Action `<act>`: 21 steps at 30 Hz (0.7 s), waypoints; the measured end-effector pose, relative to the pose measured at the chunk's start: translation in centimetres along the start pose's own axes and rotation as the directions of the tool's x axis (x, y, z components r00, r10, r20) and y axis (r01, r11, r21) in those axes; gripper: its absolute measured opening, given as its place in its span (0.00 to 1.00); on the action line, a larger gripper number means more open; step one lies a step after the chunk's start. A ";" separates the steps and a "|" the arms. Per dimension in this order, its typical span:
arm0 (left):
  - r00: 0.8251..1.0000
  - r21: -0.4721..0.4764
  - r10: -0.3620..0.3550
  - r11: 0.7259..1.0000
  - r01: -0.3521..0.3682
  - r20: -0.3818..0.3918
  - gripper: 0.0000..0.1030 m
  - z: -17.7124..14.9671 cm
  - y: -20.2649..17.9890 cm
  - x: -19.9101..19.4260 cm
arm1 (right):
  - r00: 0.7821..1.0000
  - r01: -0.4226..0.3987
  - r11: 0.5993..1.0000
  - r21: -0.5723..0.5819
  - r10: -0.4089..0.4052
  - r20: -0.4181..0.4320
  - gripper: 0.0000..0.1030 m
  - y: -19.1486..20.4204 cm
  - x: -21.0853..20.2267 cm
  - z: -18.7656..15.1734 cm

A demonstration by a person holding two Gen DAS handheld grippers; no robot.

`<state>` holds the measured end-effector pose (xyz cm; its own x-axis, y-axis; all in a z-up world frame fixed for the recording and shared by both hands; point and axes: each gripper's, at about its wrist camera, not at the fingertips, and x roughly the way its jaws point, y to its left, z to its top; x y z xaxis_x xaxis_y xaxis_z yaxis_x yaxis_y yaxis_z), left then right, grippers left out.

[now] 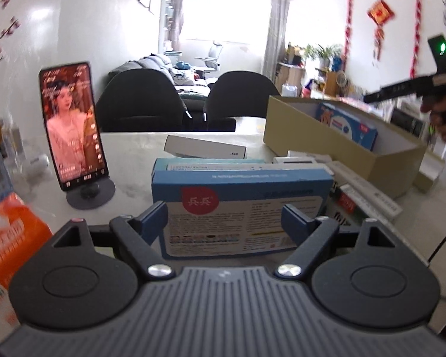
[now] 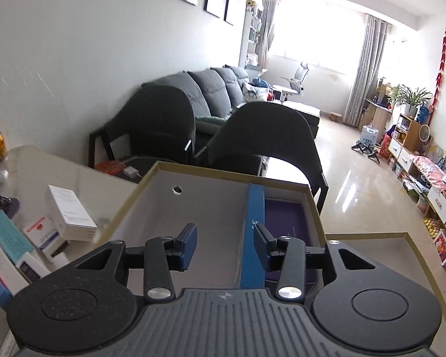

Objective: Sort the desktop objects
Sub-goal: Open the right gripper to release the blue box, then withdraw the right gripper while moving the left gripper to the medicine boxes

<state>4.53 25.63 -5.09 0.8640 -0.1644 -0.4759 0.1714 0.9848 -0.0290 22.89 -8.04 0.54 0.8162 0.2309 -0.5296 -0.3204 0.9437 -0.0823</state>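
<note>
Blue box [image 1: 240,208] stands on the table between the spread left gripper [image 1: 224,218], which should centre before pinching, while the right gripper [image 2: 225,247] hangs parted and empty over the cardboard tray [image 2: 211,172].

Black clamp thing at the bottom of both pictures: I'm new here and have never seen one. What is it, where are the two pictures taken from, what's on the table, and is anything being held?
It is a hand-held gripper with two blue-tipped fingers. A person carries one in each hand, and a camera on each looks out along its fingers. One picture is from the left gripper, the other from the right gripper.

On the pale table are a phone on a stand, a pile of small boxes and an open cardboard box.

The left fingers are open in front of a blue-and-white box and do not seem to grip it. The right fingers are open over the cardboard box, where a blue box stands on edge beside something purple. Nothing is held.
</note>
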 end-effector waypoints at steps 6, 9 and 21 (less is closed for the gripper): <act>1.000 0.183 -0.025 0.983 0.023 0.011 0.83 1.3 -0.4 0.1 | 0.998 -0.038 0.998 0.046 0.035 0.045 0.46 -0.5 -3.0 -1.1; 0.999 0.257 -0.051 0.965 0.048 0.003 0.83 2.1 -0.5 0.7 | 0.996 -0.061 0.996 0.071 0.056 0.071 0.46 -0.5 -4.5 -1.8; 0.993 0.454 -0.064 0.885 0.100 -0.094 0.75 2.9 -1.5 4.2 | 0.983 -0.152 0.981 0.123 0.136 0.126 0.48 0.0 -9.1 -4.6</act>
<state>9.28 23.31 -4.55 0.8028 -0.2215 -0.5536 0.4534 0.8298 0.3255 13.23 -11.24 1.45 0.8188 0.3854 -0.4255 -0.3791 0.9196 0.1033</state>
